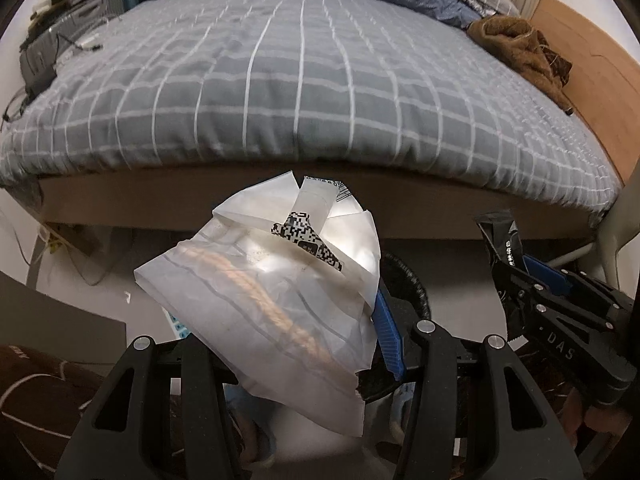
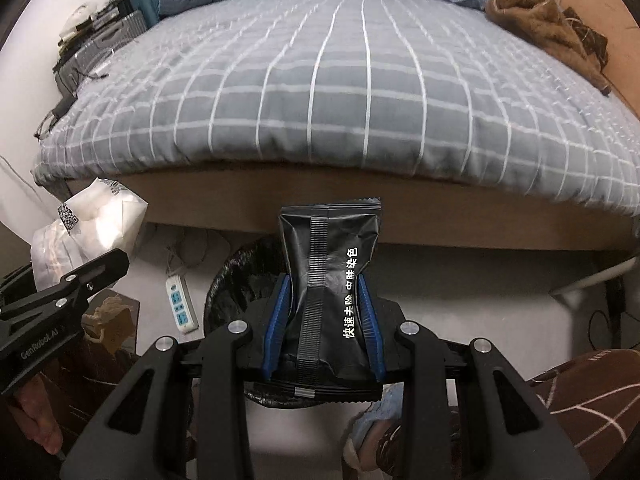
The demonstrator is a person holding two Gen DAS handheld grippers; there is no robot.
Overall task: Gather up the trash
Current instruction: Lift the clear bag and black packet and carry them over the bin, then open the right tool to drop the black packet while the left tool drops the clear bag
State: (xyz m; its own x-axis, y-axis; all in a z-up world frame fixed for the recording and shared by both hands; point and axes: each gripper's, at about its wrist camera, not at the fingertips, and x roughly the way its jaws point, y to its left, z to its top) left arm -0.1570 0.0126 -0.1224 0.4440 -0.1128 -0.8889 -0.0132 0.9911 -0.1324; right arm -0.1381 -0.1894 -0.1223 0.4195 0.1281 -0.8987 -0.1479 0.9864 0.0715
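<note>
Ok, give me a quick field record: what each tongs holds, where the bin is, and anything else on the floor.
left tongs: shut on white paper bag
right tongs: shut on black wrapper
bin: black-lined, on the floor below the right tongs, in front of the bed
other floor item: white power strip, left of the bin
bed top: brown cloth at far right
</note>
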